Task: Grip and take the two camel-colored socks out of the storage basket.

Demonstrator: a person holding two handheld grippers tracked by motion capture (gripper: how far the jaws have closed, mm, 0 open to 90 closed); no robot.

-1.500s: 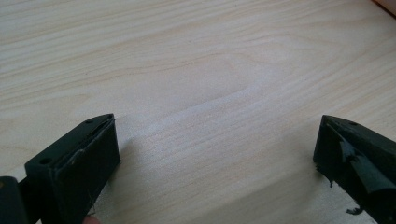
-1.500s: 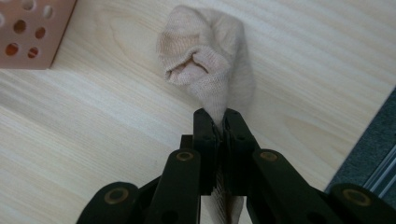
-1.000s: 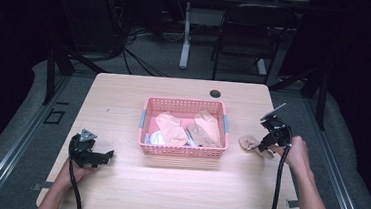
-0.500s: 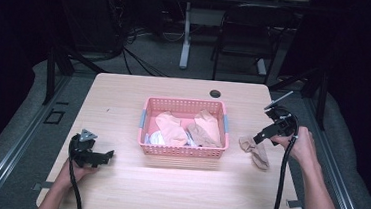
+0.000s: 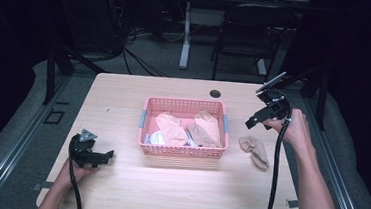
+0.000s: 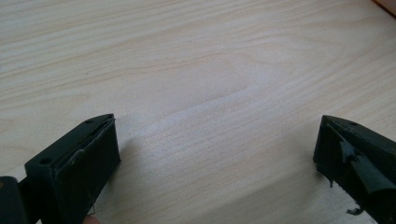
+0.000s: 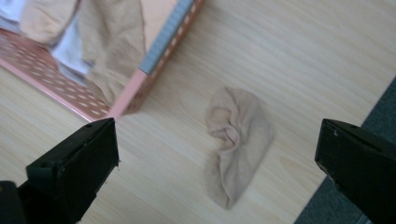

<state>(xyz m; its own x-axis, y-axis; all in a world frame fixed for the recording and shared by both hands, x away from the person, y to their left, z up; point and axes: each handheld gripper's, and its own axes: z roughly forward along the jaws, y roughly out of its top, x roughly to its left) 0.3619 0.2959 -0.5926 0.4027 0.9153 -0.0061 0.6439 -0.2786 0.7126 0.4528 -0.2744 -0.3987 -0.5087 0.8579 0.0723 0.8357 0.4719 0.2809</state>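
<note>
A pink basket (image 5: 144, 122) (image 7: 140, 84) with several beige and pink socks stands mid-table. One crumpled beige sock (image 5: 255, 149) (image 7: 238, 140) lies on the wood just right of it. My right gripper (image 5: 253, 121) (image 7: 215, 154) hovers above that sock; its jaws have just been opening and stand wide with nothing between them. My left gripper (image 5: 103, 156) (image 6: 215, 154) rests low over bare wood at the front left, open and empty.
A small black grommet (image 5: 215, 93) sits at the table's far edge. A chair (image 5: 244, 34) and cables stand behind the table. The right table edge (image 7: 373, 107) runs close beside the loose sock.
The right gripper let go of the beige sock, which now lies flat beside the basket, and rose away from it. The left gripper stayed still.
</note>
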